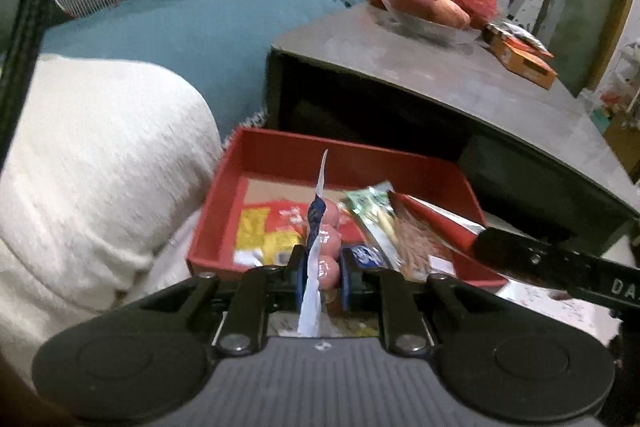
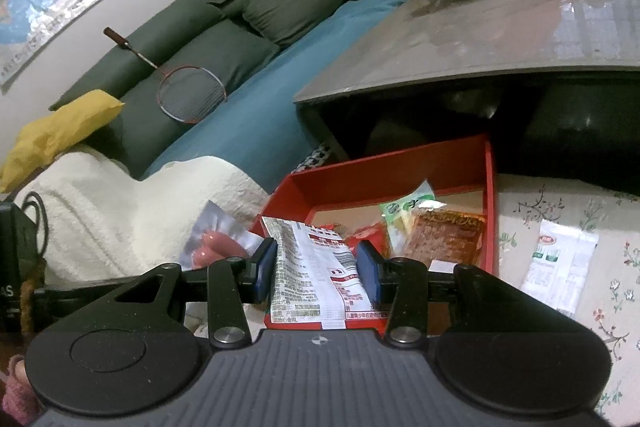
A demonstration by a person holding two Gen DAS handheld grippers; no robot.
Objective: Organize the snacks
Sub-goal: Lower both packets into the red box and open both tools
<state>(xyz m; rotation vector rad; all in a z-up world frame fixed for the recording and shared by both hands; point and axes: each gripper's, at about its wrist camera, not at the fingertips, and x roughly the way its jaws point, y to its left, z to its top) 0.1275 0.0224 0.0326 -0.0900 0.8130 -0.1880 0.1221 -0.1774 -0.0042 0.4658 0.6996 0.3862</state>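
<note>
- My left gripper (image 1: pixel 323 277) is clamped on a clear sausage pack (image 1: pixel 320 247), held edge-on just above the near edge of the red box (image 1: pixel 340 163).
- My right gripper (image 2: pixel 316 269) pinches a white-and-red snack bag (image 2: pixel 312 267), print side up, over the near-left corner of that box.
- Inside the box already lie a yellow packet (image 1: pixel 256 231), a green-white packet (image 2: pixel 404 211) and a brown jerky-like pack (image 2: pixel 444 235).
- I judge the step as loading: both snacks are carried but not yet dropped in.
- Next calls for lowering each into the bare far half of the box, then letting go.
- 1 white sachet (image 2: pixel 560 259) waits on the floral cloth (image 2: pixel 532 203) right of the box, well apart from my fingers.
</note>
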